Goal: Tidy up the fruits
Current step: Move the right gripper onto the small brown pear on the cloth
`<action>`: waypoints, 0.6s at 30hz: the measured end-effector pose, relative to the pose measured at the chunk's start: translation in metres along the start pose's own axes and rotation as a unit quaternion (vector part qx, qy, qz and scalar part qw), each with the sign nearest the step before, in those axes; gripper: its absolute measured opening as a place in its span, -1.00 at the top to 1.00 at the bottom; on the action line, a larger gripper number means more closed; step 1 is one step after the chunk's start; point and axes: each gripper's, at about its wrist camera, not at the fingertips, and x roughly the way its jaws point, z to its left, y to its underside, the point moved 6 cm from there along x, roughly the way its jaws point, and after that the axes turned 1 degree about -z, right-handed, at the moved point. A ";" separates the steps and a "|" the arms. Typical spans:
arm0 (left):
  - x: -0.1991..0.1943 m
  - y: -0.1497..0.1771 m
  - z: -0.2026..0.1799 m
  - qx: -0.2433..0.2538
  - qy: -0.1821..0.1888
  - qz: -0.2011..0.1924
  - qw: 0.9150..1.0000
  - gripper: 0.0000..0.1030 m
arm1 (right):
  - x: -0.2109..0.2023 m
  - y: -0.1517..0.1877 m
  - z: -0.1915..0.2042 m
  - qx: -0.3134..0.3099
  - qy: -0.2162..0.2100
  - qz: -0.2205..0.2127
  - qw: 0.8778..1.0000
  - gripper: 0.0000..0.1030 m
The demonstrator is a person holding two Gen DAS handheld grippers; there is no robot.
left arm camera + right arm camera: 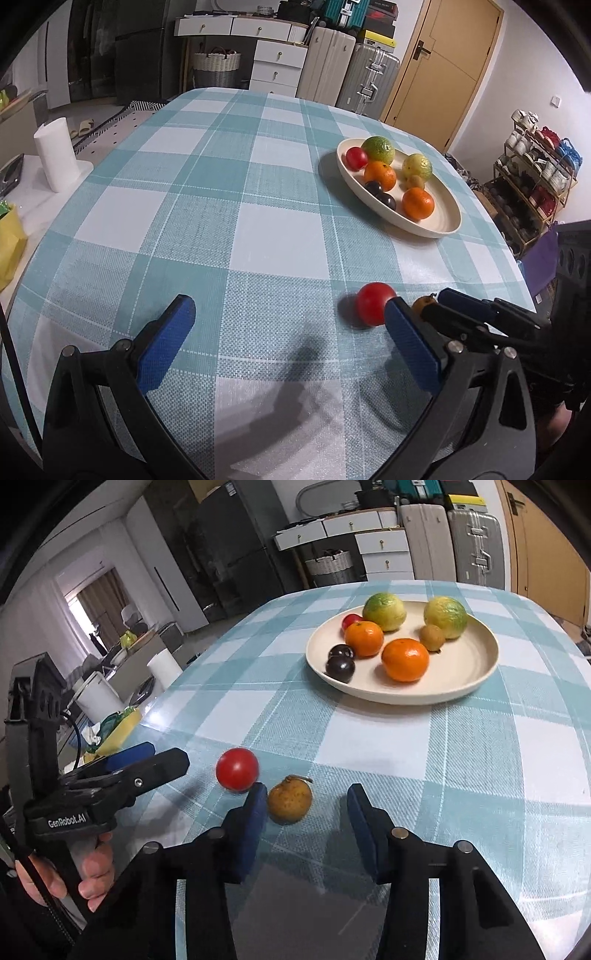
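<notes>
While the round table with the teal and white checked cloth (461, 757) carries the cream shallow plate (480, 664) of mixed fruits at its far side, the left gripper (288, 314) stands wide apart and holds nothing. The right gripper (306, 797) has its jaws around the small brownish-yellow fruit (289, 799), one blue pad touching it. Just beside lies the round red tomato (237, 769).

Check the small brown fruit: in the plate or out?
Out. The small brown fruit lies on the tablecloth, short of the plate.
</notes>
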 end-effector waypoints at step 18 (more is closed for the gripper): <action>0.003 0.001 -0.010 0.015 0.002 0.009 1.000 -0.97 | -0.011 -0.002 -0.003 0.006 -0.012 -0.018 1.000 0.49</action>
